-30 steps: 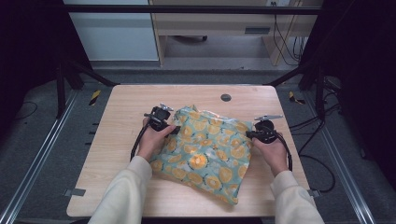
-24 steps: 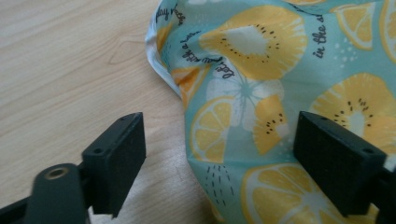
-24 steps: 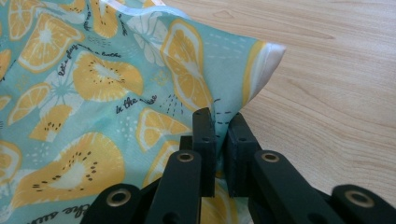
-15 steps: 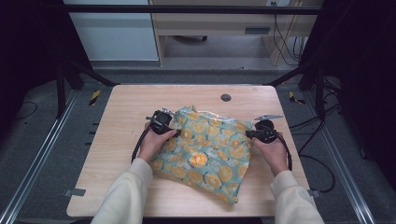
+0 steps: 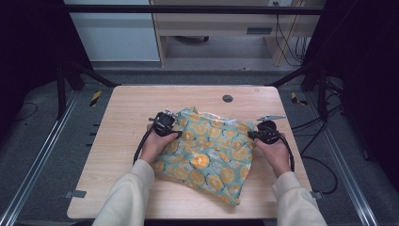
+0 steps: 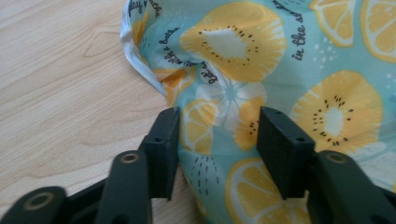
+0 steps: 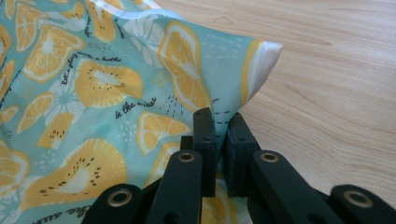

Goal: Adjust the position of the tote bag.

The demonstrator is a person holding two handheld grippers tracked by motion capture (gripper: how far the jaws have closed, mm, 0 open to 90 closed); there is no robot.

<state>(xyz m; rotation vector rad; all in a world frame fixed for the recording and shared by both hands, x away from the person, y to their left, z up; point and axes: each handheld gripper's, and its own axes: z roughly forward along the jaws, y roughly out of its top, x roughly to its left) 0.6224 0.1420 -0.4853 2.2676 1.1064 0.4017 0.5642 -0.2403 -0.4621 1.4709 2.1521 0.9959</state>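
Note:
A teal cloth printed with orange and lemon slices lies loosely folded on the wooden table. My left gripper rests at the cloth's far left corner. In the left gripper view its jaws stand open over a fold of the cloth, one on each side, with my left gripper not closed on the fabric. My right gripper is at the cloth's right edge. In the right gripper view my right gripper is shut on the cloth just below a hemmed corner.
A small dark round grommet sits in the table near its far edge. Black cables trail from both grippers. Bare wood lies to the left, the far side and the near left of the cloth. Metal rails run along both sides.
My left gripper has shifted slightly right, further onto the cloth's corner. The cloth has bunched a little narrower. My right gripper has barely moved.

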